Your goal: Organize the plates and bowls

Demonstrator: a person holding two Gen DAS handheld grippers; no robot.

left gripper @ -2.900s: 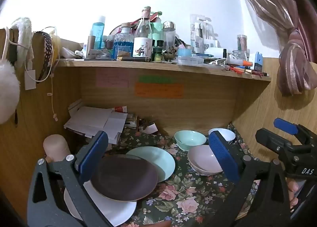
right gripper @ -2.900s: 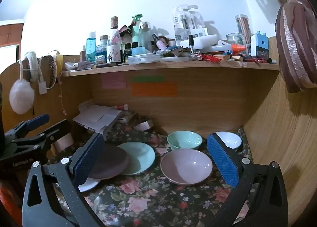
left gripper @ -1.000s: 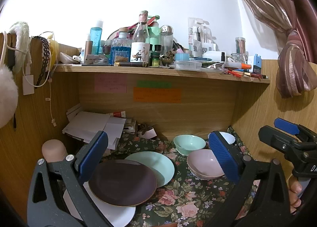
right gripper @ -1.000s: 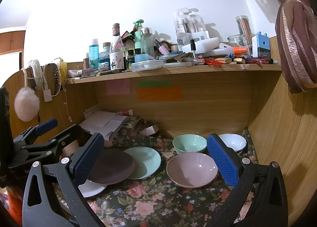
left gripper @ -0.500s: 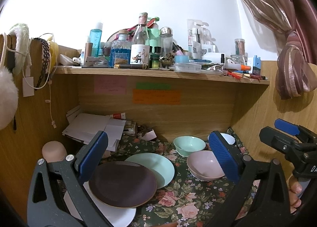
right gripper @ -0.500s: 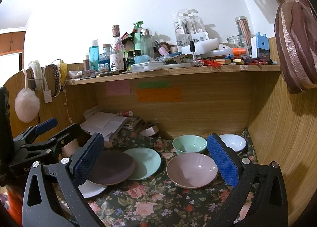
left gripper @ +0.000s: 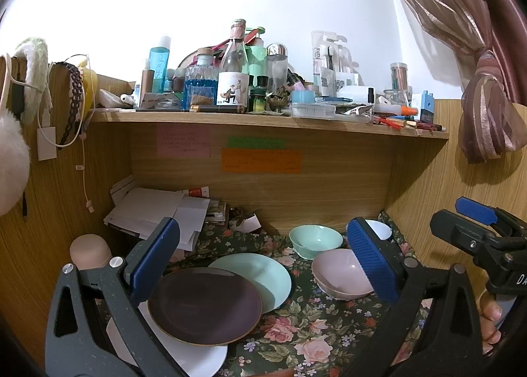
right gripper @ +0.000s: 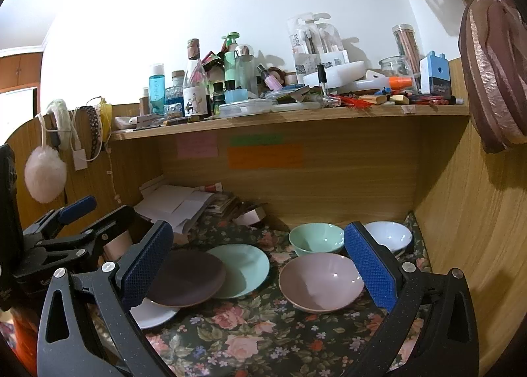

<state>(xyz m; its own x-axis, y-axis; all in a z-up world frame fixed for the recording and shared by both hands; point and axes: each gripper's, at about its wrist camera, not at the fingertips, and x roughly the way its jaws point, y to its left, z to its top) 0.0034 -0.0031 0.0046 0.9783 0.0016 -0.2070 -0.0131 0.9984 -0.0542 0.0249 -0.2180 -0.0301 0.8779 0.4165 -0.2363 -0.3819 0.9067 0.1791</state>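
On the floral table lay three overlapping plates, white, brown and mint, and three bowls, pink, mint and white. Both left gripper and right gripper had fingers spread wide, empty. Brown largely covered the white plate.

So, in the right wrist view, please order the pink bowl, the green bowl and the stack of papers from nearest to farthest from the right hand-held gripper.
1. Pink bowl: right below the right hand-held gripper, slightly right.
2. Green bowl: just behind the pink bowl.
3. Stack of papers: far back, in the left corner.
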